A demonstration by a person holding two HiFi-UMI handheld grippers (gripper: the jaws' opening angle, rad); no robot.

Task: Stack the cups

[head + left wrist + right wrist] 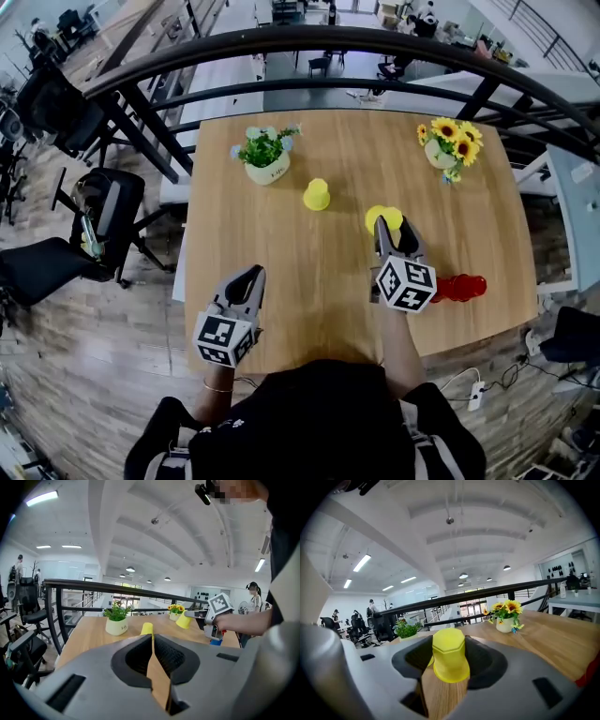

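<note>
An upside-down yellow cup [317,194] stands on the wooden table [281,244] in front of the green plant; it also shows in the left gripper view as the yellow cup [147,628]. A second yellow cup [383,218] is held in my right gripper [385,227], which is shut on its sides. In the right gripper view this cup [450,660] sits bottom-up between the jaws. The left gripper view shows it tilted above the table [183,620]. My left gripper [251,276] rests near the table's front edge, shut and holding nothing [152,644].
A red cup-like object [459,287] lies on its side right of my right gripper. A green plant in a white pot [265,157] and a sunflower pot [447,145] stand at the back. A black railing [309,42] runs beyond the far edge.
</note>
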